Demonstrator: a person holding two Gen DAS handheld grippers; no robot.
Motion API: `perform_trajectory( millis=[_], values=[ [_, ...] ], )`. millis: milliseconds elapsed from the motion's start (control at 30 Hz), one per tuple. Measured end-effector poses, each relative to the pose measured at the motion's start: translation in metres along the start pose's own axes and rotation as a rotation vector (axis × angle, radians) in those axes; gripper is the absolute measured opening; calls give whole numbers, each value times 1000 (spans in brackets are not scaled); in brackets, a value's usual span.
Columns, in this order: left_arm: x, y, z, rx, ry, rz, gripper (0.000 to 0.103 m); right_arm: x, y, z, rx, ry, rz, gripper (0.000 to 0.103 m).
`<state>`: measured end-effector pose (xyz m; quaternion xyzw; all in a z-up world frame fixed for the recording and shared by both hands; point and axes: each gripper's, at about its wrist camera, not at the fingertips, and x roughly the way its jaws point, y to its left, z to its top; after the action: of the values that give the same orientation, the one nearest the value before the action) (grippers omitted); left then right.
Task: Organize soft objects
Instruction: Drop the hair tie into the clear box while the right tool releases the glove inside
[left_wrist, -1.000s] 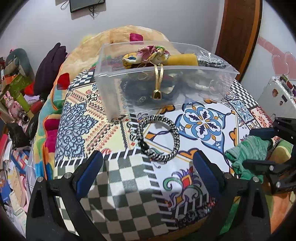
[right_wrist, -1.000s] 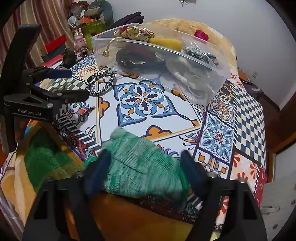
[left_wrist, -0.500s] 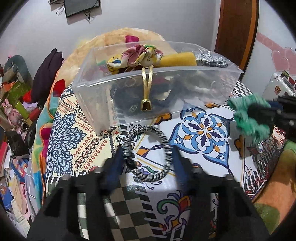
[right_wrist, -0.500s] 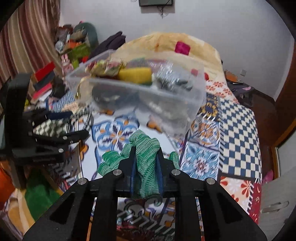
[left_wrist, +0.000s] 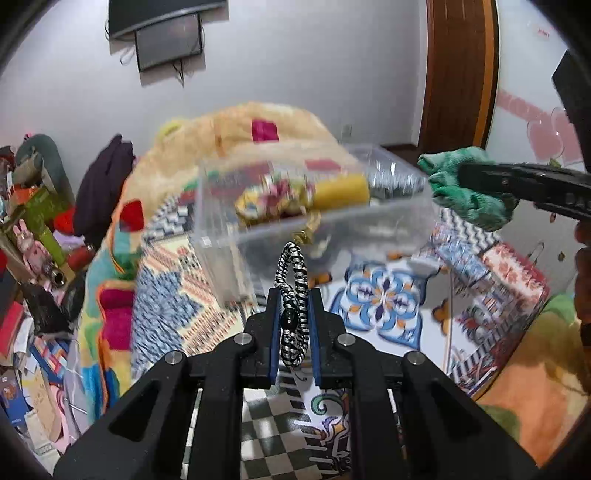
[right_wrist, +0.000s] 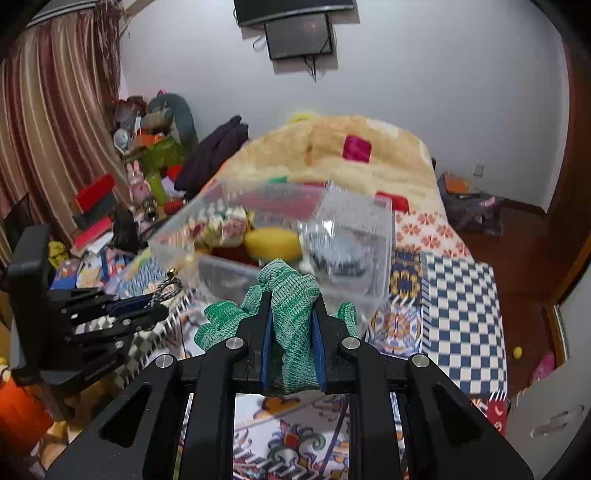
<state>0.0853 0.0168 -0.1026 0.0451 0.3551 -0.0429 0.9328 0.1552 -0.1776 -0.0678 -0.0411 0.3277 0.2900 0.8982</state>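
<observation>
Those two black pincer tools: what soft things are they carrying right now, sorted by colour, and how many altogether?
Black-and-white: 1, the braided hair band pinched in the left gripper.
Green: 1, the knitted cloth pinched in the right gripper.
Total: 2, both held up in front of the clear plastic box.

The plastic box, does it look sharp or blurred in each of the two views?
Left wrist view: the plastic box is smeared by motion, while the cord ring stays sharp. Right wrist view: the box is again blurred; the green cloth is crisp.
</observation>
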Motion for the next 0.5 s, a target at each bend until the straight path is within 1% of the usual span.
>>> perform_trajectory(
  millis=[100, 267, 400, 500],
  values=[
    [-16, 7, 13, -13, -59, 6, 13, -6, 1, 11, 5, -43, 0, 17],
    [-28, 16, 35, -30, -136, 16, 13, -11, 6, 28, -2, -104, -5, 17],
    [-26, 22, 53, -30, -174, 30, 13, -7, 10, 41, -13, -133, -2, 17],
    [-13, 26, 61, -37, -169, 25, 13, 1, 13, 48, -26, -140, -5, 17]
  ],
)
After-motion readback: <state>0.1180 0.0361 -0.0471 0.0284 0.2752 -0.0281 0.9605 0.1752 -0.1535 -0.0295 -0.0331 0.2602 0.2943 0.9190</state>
